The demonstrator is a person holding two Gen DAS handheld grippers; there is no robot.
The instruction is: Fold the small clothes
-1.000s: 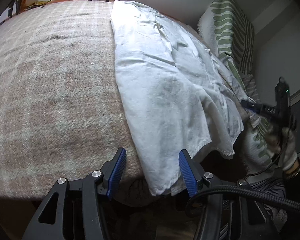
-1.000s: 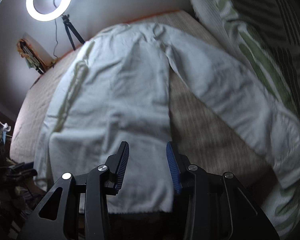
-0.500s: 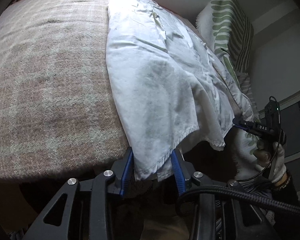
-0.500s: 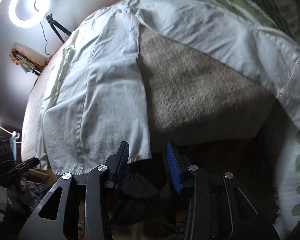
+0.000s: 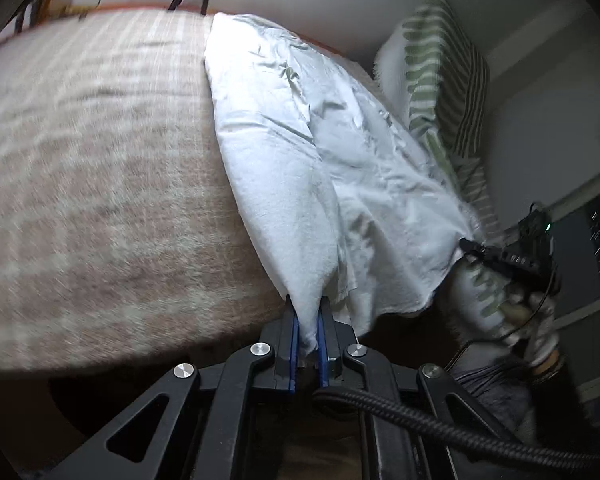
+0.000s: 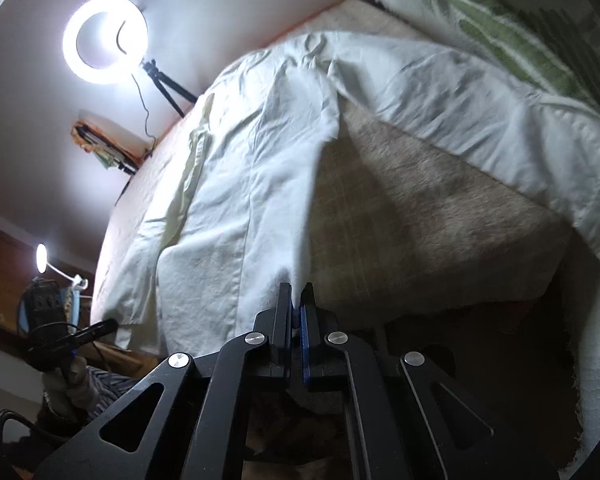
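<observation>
White trousers (image 5: 300, 168) lie on a beige checked blanket (image 5: 92, 168), their hems hanging over the near edge. My left gripper (image 5: 307, 320) is shut on the outer hem corner of the left leg. My right gripper (image 6: 297, 304) is shut on the inner hem corner of the same leg (image 6: 236, 208). The other leg (image 6: 480, 120) spreads to the right over the blanket (image 6: 420, 220). The right gripper also shows in the left wrist view (image 5: 472, 248), pinching the cloth.
A green-striped white pillow (image 5: 440, 80) stands at the right, also in the right wrist view (image 6: 520, 12). A ring light (image 6: 105, 40) on a tripod and a small lamp (image 6: 41, 258) stand beyond the bed. A dark gap lies below the bed edge.
Both grippers have closed on the hem of the trouser leg. The left one moved in under the hem corner and shut; the right one shifted left to the inner corner and shut.
</observation>
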